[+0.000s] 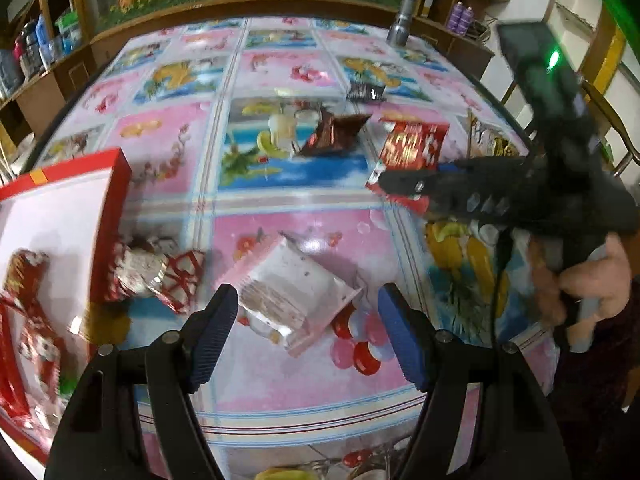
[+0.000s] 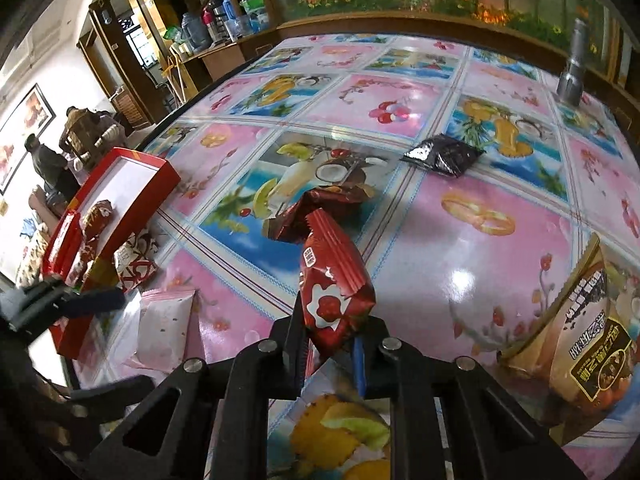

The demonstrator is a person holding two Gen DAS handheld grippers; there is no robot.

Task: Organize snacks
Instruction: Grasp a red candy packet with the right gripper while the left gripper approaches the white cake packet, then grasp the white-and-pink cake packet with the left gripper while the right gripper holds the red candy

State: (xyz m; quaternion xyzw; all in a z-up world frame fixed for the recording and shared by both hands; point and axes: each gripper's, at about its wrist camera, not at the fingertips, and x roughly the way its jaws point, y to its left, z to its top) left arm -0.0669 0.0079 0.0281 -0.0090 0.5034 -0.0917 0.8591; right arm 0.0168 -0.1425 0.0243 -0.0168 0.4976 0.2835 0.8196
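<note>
Meanwhile, right tongs [image 2: 332,344] pinch red snack packet [image 2: 334,280]; left tongs [image 1: 308,320] gape above pink packet [image 1: 296,292].

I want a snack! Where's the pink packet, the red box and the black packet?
pink packet [image 1: 296,292], left wrist view, its middle.
red box [image 2: 162,172], right wrist view, far corner.
black packet [image 2: 444,155], right wrist view, its middle.

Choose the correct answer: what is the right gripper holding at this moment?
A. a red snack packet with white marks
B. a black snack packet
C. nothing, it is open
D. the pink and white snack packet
A: in the right wrist view, the right gripper is shut on the red snack packet, while the black snack packet and the pink and white snack packet lie on the table.
</note>
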